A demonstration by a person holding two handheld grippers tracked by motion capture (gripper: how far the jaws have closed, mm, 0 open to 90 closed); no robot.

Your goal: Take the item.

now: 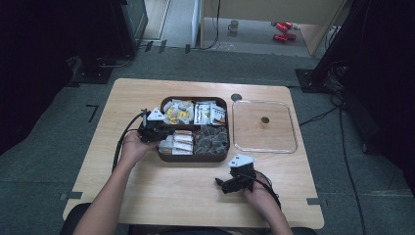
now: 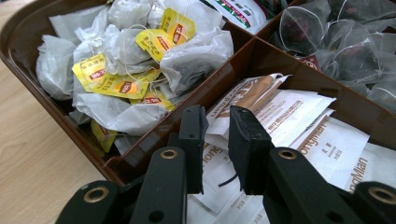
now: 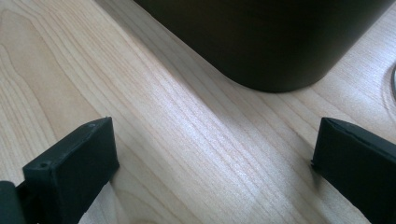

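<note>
High view: wooden table (image 1: pixel 161 196), brown 4-compartment tray (image 1: pixel 163 157) at centre, clear square lid (image 1: pixel 265 146) just to its right, flat on the table.
Tray contents: yellow-tagged tea bags (image 2: pixel 140 70) far-left compartment; printed sachets (image 1: pixel 209 113) far-right; white-brown paper sachets (image 2: pixel 299 121) near-left; dark mesh pyramid bags (image 2: pixel 336 42) near-right.
Left gripper (image 2: pixel 217 144): at the tray's left edge, tips down inside the near-left compartment, over the paper sachets.
Left jaws: narrow gap, one sachet's edge sits between the pads; whether the pads actually press it, cannot tell.
Task thing: paper sachets stacked flat in the near-left compartment, all inside the tray.
Right gripper (image 3: pixel 212 158): low over the bare table, in front of the tray's near-right corner, held in the person's right hand (image 1: pixel 259 193).
Right jaws: wide apart, nothing between them, only wood grain.
Divider (image 2: pixel 224 74): brown wall between tea bags and sachets, left jaw just beside it.
</note>
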